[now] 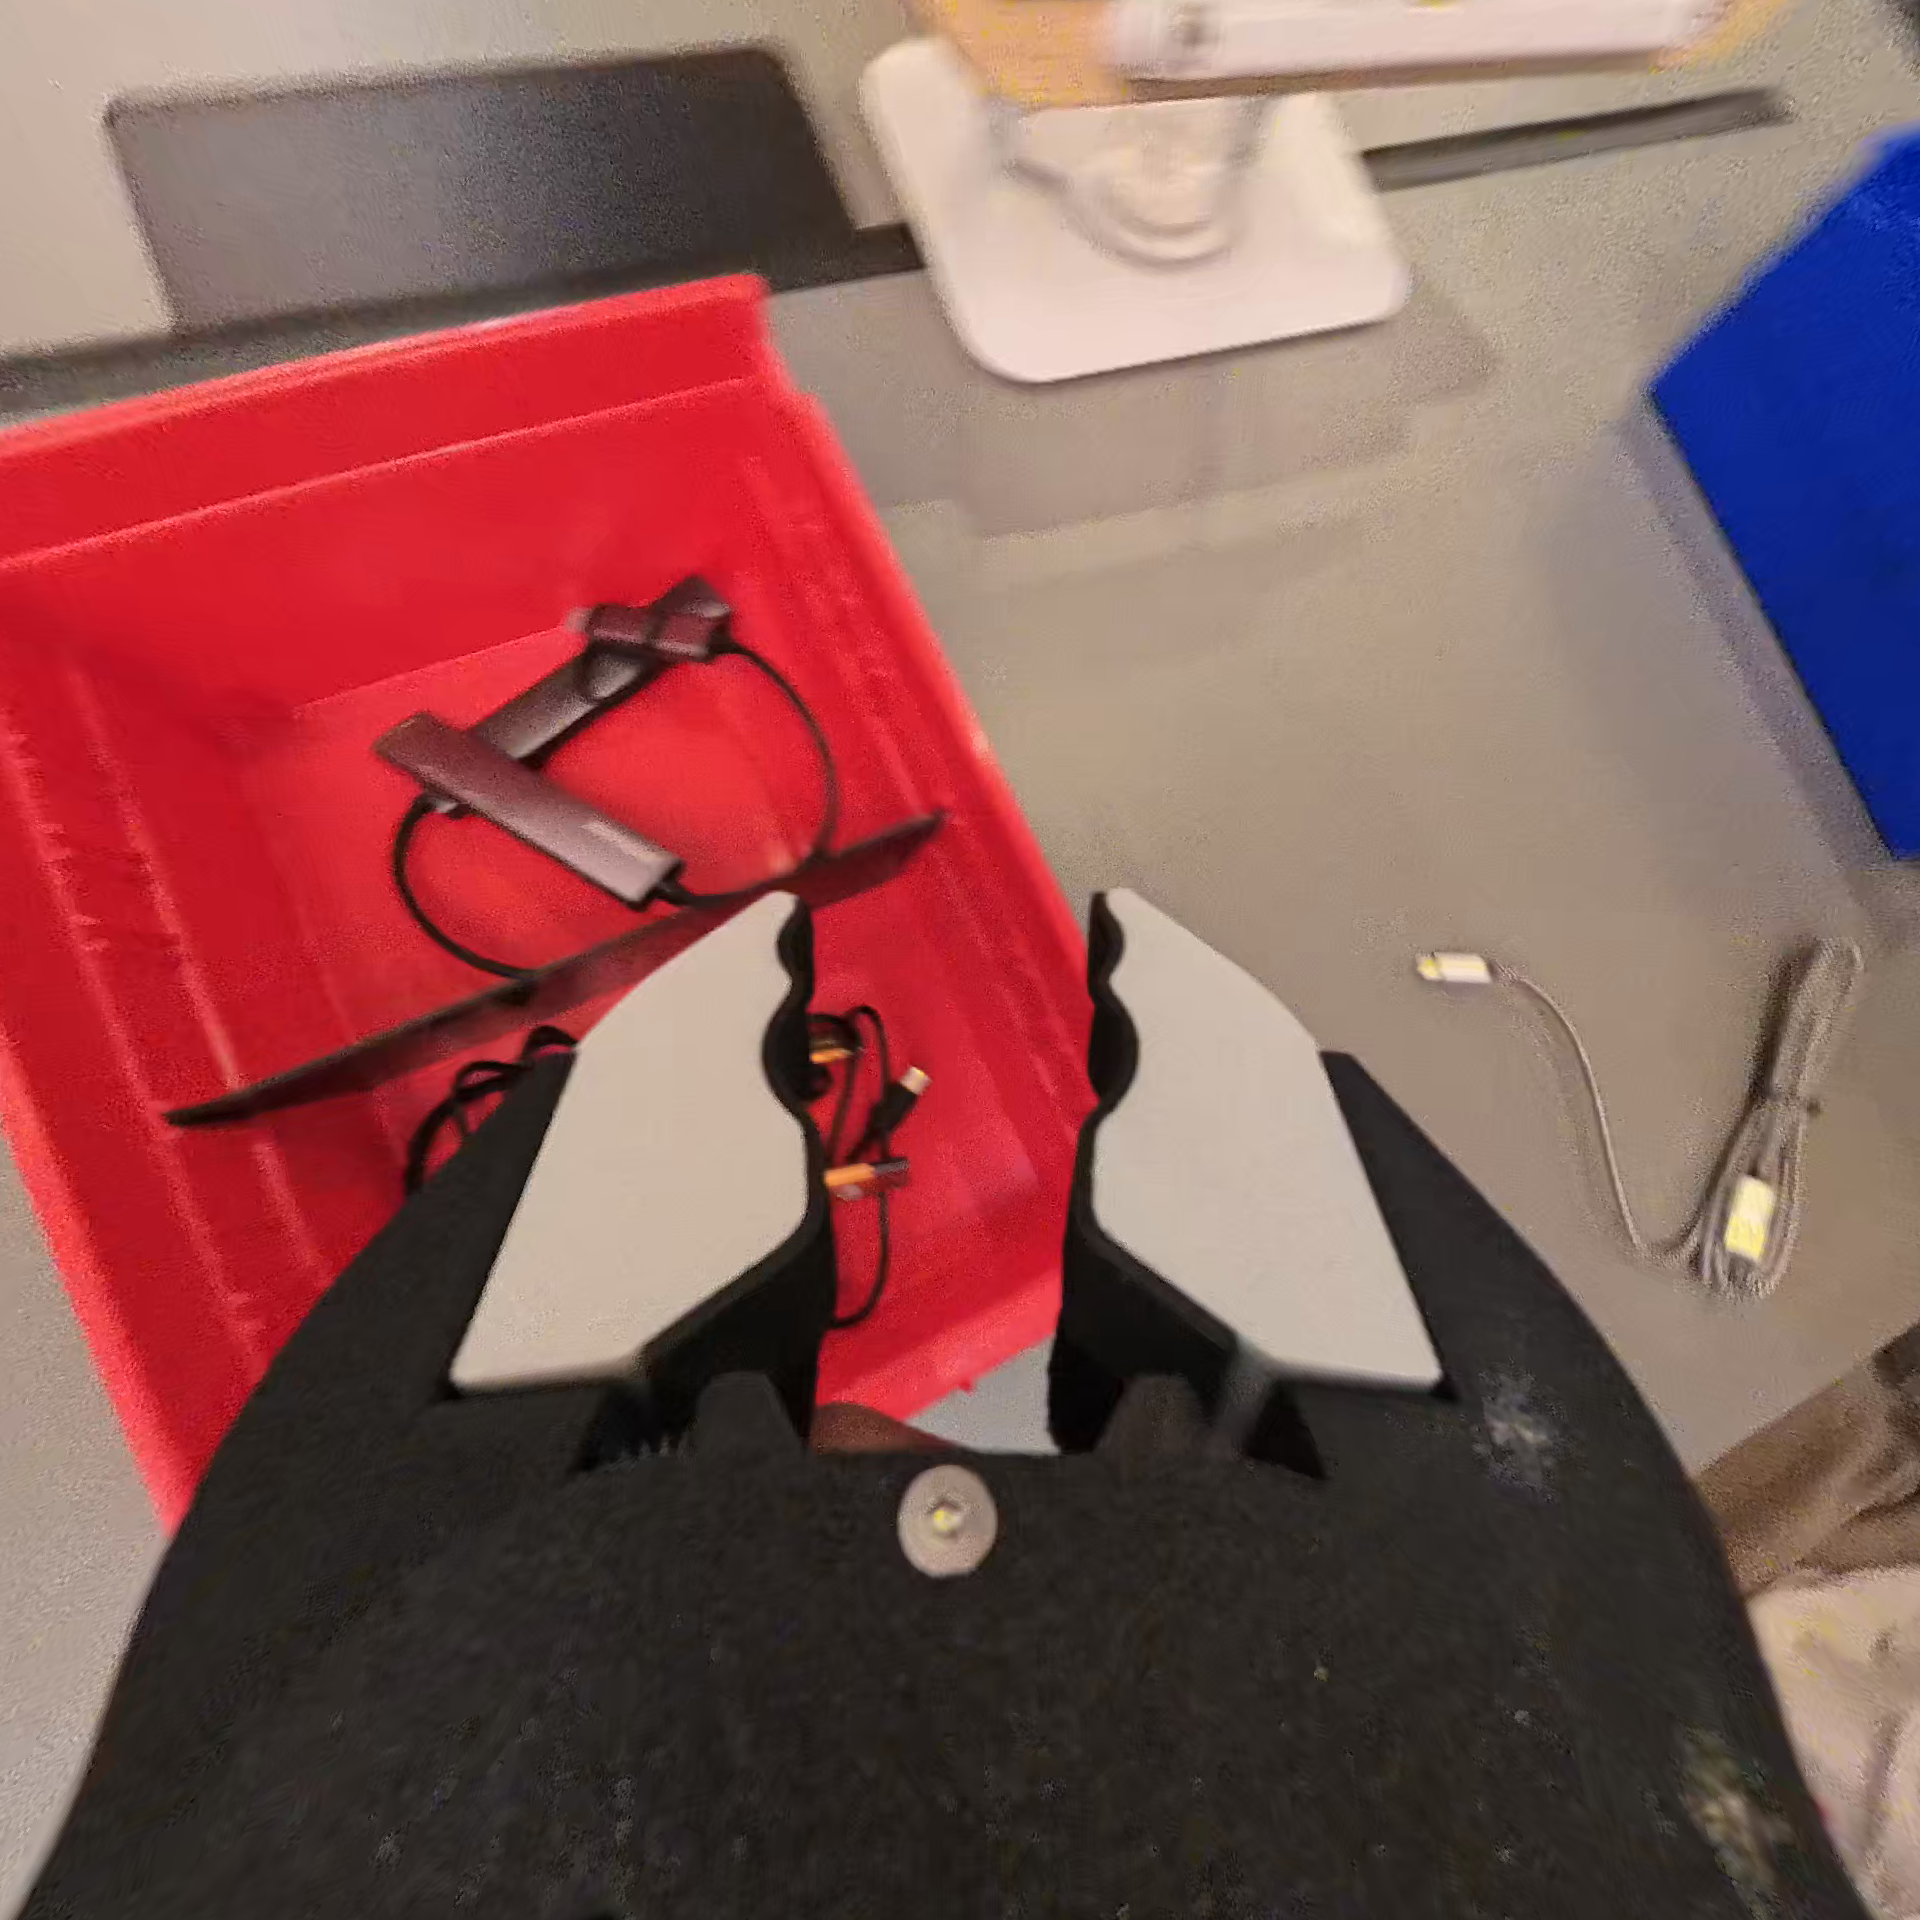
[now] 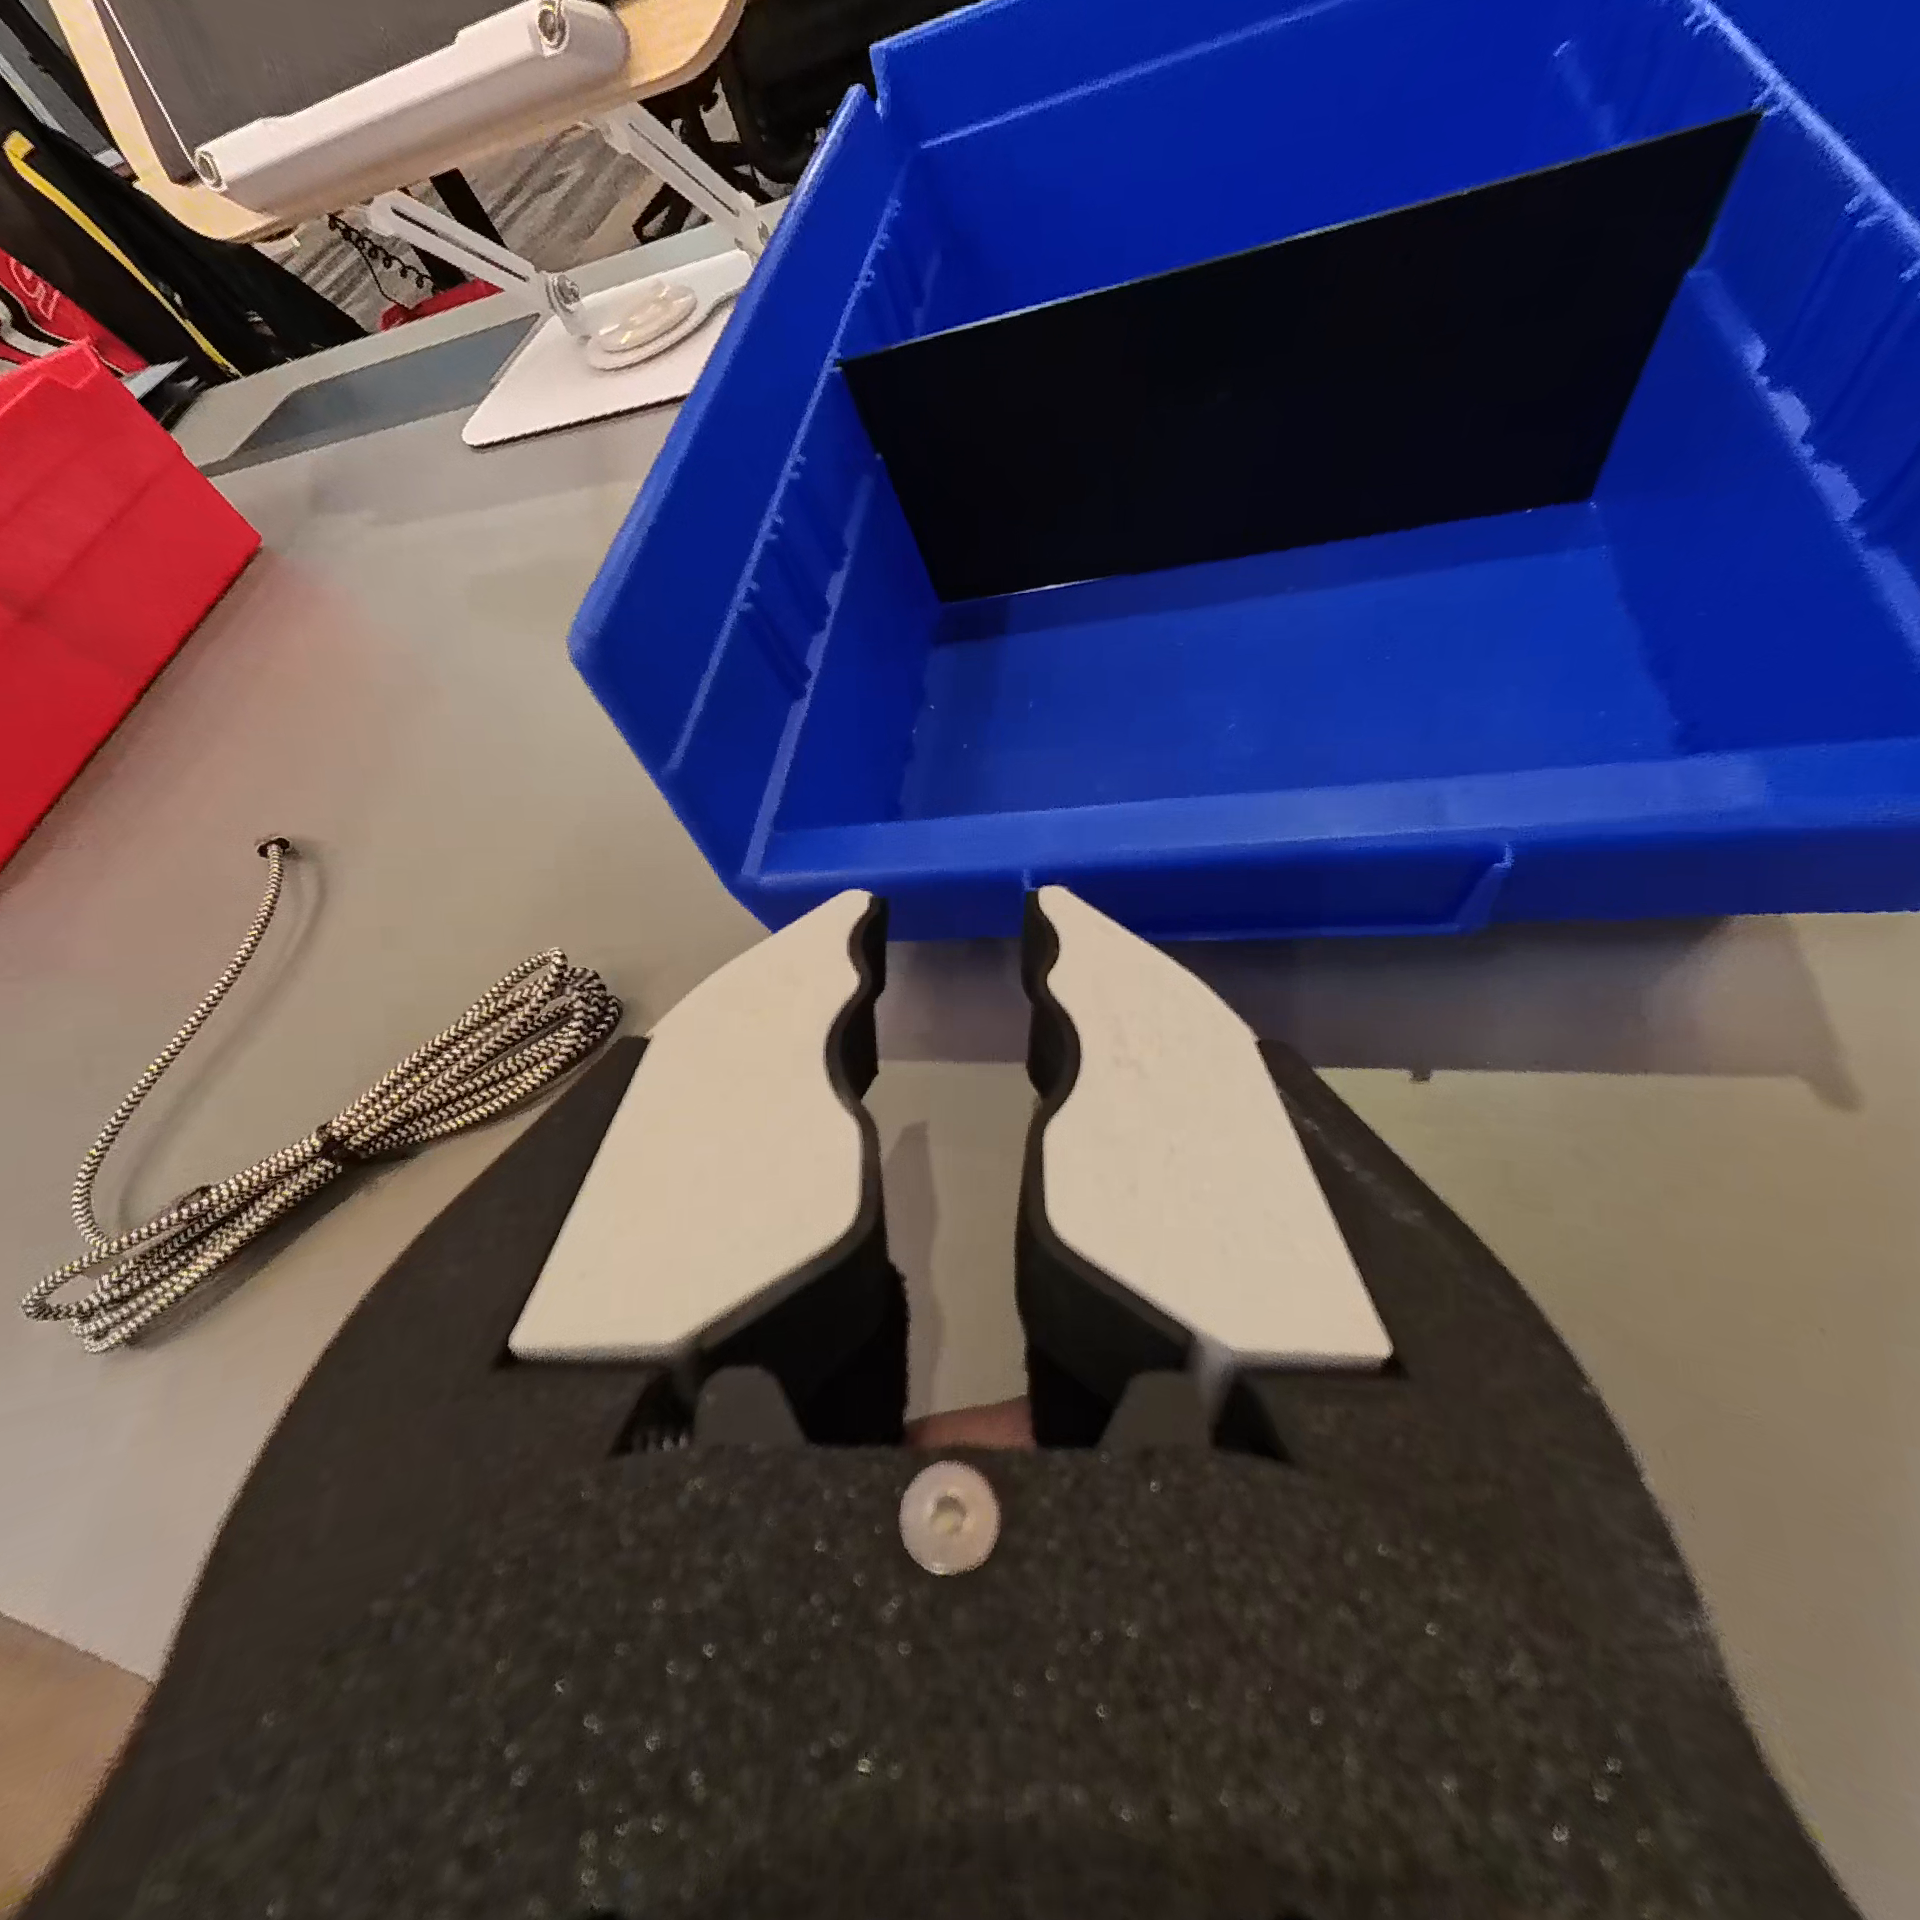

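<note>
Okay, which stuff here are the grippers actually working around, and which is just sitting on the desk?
Near the grippers:
left gripper, open over red bin
right gripper, open before blue bin
braided cable

Just around:
white stand

The right hand-held gripper (image 2: 951, 925), jaws apart and holding nothing, hovers before the blue bin (image 2: 1143, 852), a braided cable (image 2: 343, 1143) left.

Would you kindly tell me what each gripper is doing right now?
Left gripper: open, empty, above the red bin.
Right gripper: open, empty, before the blue bin.
</note>
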Demonstrator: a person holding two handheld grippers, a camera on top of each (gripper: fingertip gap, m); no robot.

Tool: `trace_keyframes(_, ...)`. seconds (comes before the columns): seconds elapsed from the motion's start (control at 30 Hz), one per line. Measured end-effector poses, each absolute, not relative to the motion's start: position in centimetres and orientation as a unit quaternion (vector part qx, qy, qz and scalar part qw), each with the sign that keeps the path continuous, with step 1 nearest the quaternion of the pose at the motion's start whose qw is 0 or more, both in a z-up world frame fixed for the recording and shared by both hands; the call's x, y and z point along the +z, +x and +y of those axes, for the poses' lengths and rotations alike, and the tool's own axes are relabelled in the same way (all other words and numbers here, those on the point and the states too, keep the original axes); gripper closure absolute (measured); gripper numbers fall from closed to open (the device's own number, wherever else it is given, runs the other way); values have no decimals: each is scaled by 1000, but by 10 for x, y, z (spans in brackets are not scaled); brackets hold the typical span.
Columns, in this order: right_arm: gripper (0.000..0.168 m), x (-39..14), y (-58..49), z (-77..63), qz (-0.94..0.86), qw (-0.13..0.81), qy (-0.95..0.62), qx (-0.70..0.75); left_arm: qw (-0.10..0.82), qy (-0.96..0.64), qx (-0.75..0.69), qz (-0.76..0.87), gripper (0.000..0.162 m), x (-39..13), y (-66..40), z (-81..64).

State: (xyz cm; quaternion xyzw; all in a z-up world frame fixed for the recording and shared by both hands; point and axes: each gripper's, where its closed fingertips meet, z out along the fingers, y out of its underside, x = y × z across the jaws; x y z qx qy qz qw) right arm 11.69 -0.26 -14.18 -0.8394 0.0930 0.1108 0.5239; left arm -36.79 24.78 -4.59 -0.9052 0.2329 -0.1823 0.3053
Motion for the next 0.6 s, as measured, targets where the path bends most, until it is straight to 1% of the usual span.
trace_keyframes(0.03,144,-142,116,-2,92,524,-840,111,285,-918,-171,217,118,-53,-374,268)
trace_keyframes(0.13,144,-143,115,-2,91,521,-841,112,218,-957,-104,162,119,-83,-403,320)
trace_keyframes(0.2,144,-143,116,-2,92,521,-841,113,149,-978,-89,119,113,-107,-418,336)
trace_keyframes(0.27,144,-143,116,-3,95,521,-840,119,103,-988,-87,75,108,-125,-428,347)
trace_keyframes(0.33,144,-143,117,-3,99,520,-839,127,70,-994,-80,36,104,-142,-438,352)
trace_keyframes(0.47,144,-143,115,-3,108,520,-834,151,20,-990,-139,-20,101,-163,-429,350)
trace_keyframes(0.6,144,-144,112,-3,112,515,-833,168,6,-994,-106,-33,109,-180,-442,345)
